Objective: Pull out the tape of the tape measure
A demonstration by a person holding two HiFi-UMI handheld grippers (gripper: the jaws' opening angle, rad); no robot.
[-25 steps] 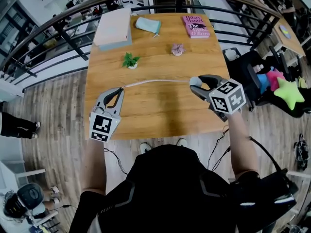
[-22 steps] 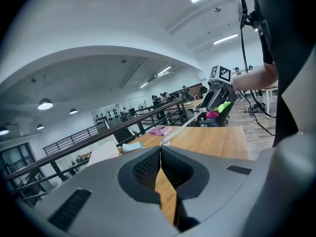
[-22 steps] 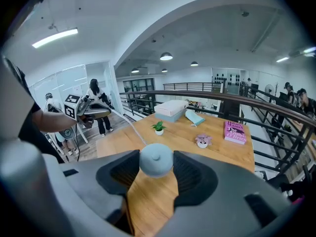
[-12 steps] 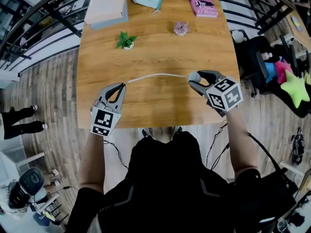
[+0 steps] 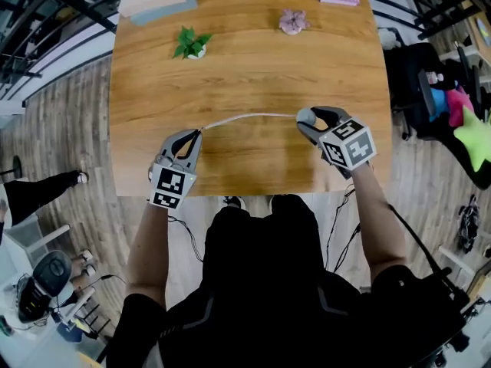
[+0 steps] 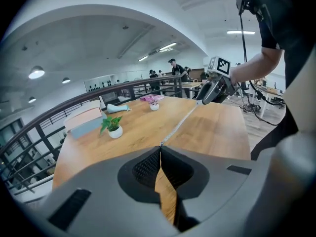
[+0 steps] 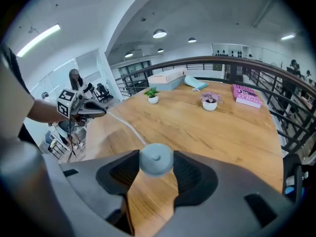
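Both arms reach forward and down from the shoulders with the elbows bent. The bare left forearm runs almost straight ahead. The right forearm slants inward toward its wrist. The 2 grippers sit level with each other, well apart, tips turned toward one another.

The left gripper has its jaws pressed together along their whole length. The end of the tape appears to be pinched at their tips, though it is too thin there to be sure.

The right gripper has its jaws spread wide, their pads clamped on either side of the round tape measure case. Each marker cube faces up, the left one nearer the body.
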